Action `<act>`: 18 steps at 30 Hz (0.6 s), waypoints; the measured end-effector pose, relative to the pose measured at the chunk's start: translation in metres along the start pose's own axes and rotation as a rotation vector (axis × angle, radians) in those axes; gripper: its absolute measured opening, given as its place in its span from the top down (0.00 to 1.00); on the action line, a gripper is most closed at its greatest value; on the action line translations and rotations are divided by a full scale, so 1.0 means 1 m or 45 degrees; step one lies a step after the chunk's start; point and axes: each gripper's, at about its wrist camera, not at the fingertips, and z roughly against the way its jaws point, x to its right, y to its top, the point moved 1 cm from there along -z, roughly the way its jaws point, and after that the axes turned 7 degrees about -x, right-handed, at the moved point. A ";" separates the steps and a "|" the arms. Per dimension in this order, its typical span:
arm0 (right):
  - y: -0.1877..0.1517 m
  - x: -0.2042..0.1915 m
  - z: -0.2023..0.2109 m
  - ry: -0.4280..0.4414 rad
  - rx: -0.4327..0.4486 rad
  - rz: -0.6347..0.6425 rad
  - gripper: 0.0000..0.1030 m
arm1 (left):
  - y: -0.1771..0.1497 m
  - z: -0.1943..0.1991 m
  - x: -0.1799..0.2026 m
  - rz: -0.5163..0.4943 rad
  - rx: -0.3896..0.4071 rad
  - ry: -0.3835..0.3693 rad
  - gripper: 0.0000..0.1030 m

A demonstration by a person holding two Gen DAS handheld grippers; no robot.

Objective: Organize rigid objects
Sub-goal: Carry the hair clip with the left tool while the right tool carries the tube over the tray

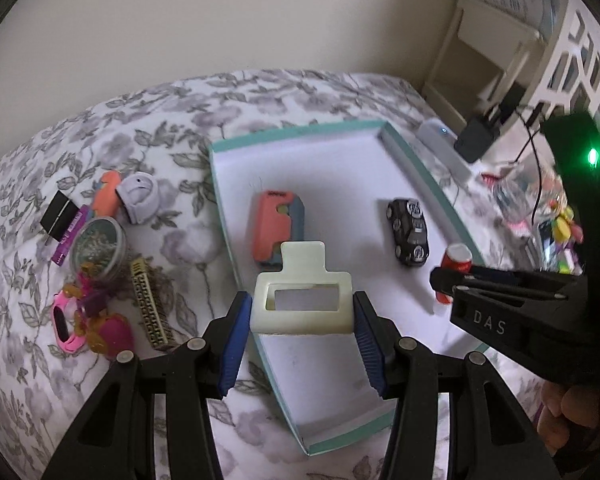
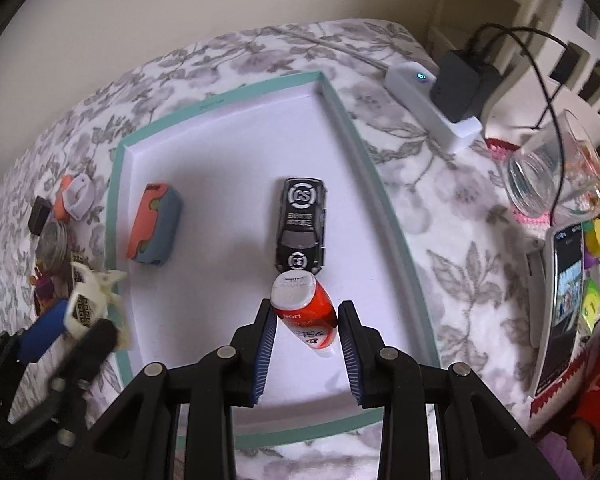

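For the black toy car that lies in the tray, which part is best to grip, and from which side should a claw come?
Grip the black toy car across its two long sides, at the middle between the wheels, coming down from above. It sits flat on the tray with free floor along both sides, while the red bottle crowds its near end, so an end-to-end grip looks poor.

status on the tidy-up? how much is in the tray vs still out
Done: the toy car and the orange-blue block lie in the teal tray. In hand: left tongs hold a cream plastic frame; right tongs hold a red bottle over the tray. Left: a pile of small items on the bedspread.
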 end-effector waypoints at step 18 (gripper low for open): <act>0.002 -0.021 -0.029 0.046 -0.044 0.066 0.67 | -0.007 -0.035 0.010 -0.051 -0.109 0.047 0.49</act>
